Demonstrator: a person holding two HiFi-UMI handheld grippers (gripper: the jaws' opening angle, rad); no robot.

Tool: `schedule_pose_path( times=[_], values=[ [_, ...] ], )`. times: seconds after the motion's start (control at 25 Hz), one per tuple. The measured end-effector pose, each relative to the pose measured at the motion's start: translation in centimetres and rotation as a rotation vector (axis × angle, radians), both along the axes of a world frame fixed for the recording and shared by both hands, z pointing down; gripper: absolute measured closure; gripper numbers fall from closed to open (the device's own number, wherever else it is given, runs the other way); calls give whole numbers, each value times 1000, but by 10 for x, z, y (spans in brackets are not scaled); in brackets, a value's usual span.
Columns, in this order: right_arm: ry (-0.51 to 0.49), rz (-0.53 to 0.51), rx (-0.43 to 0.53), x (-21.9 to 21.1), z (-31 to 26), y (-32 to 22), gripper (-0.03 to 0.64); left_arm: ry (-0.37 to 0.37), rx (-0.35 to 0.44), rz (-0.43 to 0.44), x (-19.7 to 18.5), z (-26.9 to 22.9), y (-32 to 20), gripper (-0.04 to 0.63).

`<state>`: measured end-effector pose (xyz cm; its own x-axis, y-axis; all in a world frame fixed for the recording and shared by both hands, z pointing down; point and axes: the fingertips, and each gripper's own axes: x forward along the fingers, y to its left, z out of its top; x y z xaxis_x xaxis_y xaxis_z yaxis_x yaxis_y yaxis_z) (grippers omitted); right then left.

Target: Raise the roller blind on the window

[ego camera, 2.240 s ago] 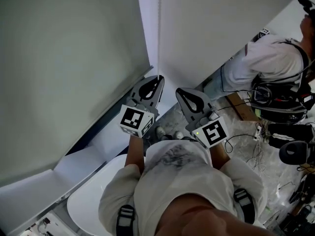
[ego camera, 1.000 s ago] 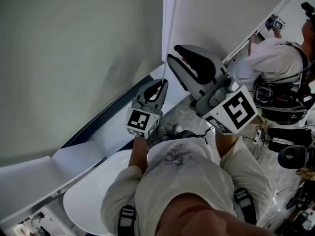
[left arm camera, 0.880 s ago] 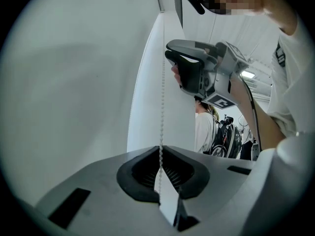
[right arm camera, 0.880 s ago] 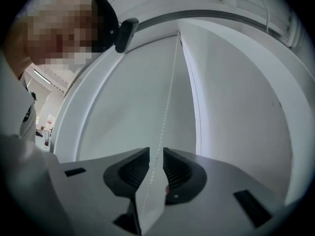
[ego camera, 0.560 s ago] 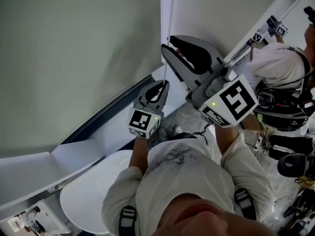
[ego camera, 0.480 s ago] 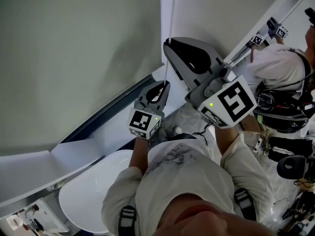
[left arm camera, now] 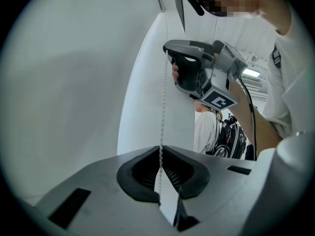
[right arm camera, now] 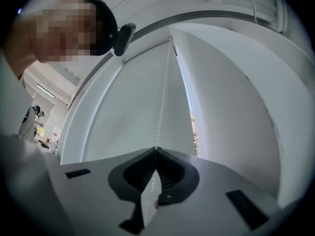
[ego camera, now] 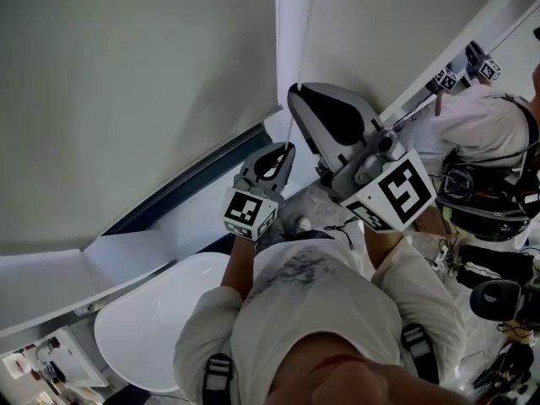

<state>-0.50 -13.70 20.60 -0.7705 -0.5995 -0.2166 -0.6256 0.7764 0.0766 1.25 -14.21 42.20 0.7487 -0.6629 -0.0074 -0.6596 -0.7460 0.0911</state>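
A grey-green roller blind (ego camera: 126, 74) covers the window at the left, beside a white frame (ego camera: 291, 24). Its white bead chain (left arm camera: 163, 107) hangs along that frame. My left gripper (ego camera: 288, 147) is the lower one, and in its own view its jaws (left arm camera: 160, 149) are shut on the chain. My right gripper (ego camera: 294, 91) sits just above it on the same chain (right arm camera: 161, 112). Its jaws (right arm camera: 156, 149) have just been closing and now pinch the beads. The left gripper view also shows the right gripper (left arm camera: 166, 50) higher up the chain.
A white sill (ego camera: 51, 285) runs under the blind, with a round white tabletop (ego camera: 160, 327) below it. At the right another person in a white shirt (ego camera: 481, 125) holds marker-cube grippers (ego camera: 472, 62). Cables and dark gear (ego camera: 498, 260) lie on the floor there.
The right gripper rose from beside the left one to a spot higher on the chain, open, then closed on the chain. The left gripper kept its place and grip.
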Motion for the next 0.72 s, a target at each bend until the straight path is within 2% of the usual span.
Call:
schedule_pose_path(
  times=[0.16, 0.32, 0.48, 0.72],
  values=[
    [15, -12, -9, -4, 18, 0, 555, -29, -41, -6, 0, 19, 0, 578],
    [19, -17, -26, -5, 39, 1, 555, 3, -98, 5, -1, 39, 1, 578],
    [35, -20, -57, -9, 66, -2, 555, -18, -132, 0, -2, 67, 0, 578],
    [45, -35, -118, -14, 107, -6, 555, -7, -184, -4, -7, 108, 2, 578]
  ],
)
